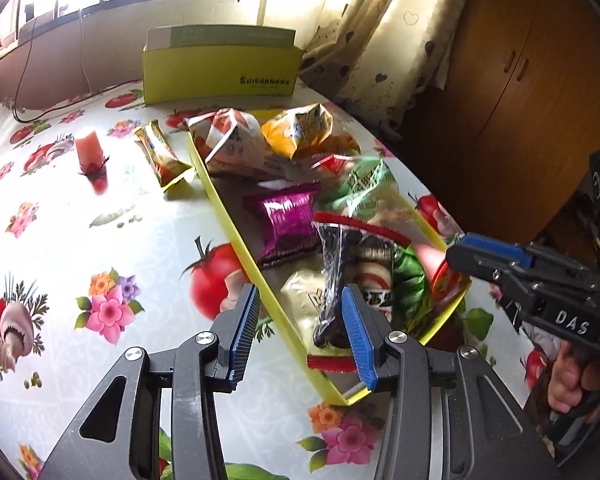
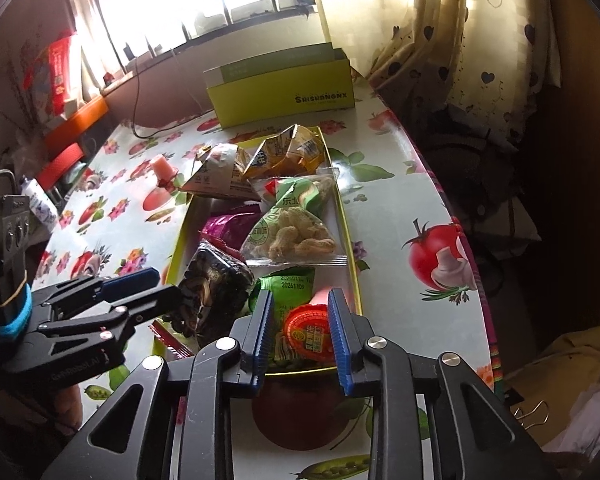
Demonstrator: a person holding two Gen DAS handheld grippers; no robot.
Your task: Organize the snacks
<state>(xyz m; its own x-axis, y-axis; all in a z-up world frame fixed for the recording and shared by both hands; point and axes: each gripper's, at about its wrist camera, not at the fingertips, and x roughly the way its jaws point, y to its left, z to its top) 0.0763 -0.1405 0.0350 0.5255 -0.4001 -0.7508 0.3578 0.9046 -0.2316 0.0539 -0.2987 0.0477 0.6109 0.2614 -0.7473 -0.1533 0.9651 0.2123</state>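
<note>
A shallow yellow-green tray (image 1: 220,196) (image 2: 350,240) on the flowered tablecloth holds several snack packets: a purple one (image 1: 288,220), a peanut bag (image 2: 296,234) and a dark packet in clear wrap (image 1: 334,296) (image 2: 216,284). My left gripper (image 1: 300,292) (image 2: 168,284) is open and straddles the tray's left wall; the dark packet lies against its right pad. At the tray's near right corner my right gripper (image 2: 300,294) (image 1: 458,250) is shut on a red-lidded jelly cup (image 2: 310,330) (image 1: 440,272). A gold packet (image 1: 160,156) and a pink jelly cup (image 1: 90,156) (image 2: 162,168) sit on the table left of the tray.
An open yellow-green cardboard box (image 1: 220,76) (image 2: 280,96) stands at the back of the table, under the window. The table's curved edge runs close along the tray's right side, with a curtain and a wooden cabinet (image 1: 520,80) beyond. A hand (image 1: 568,380) holds the right gripper.
</note>
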